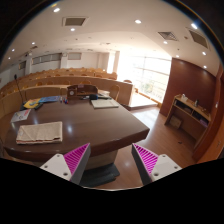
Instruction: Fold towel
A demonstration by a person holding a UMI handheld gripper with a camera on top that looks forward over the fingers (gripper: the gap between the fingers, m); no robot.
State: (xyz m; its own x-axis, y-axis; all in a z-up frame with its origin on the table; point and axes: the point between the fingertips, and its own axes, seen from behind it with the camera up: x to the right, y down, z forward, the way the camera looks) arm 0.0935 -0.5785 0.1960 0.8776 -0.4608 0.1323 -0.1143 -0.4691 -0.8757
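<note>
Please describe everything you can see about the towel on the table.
The towel is a pale, beige-looking cloth. It lies flat on the dark brown table, near the table's edge, in a roughly rectangular shape, and looks already folded at least once, though I cannot tell for sure. It lies well beyond the gripper, whose fingers are open and hold nothing. Nothing rests on it, and only the table touches it.

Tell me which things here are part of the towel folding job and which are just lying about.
For the job: towel, gripper with fingers open, well short of the towel.
Lying about: papers, yellow item, dark item, all on the table; shelf unit.
</note>
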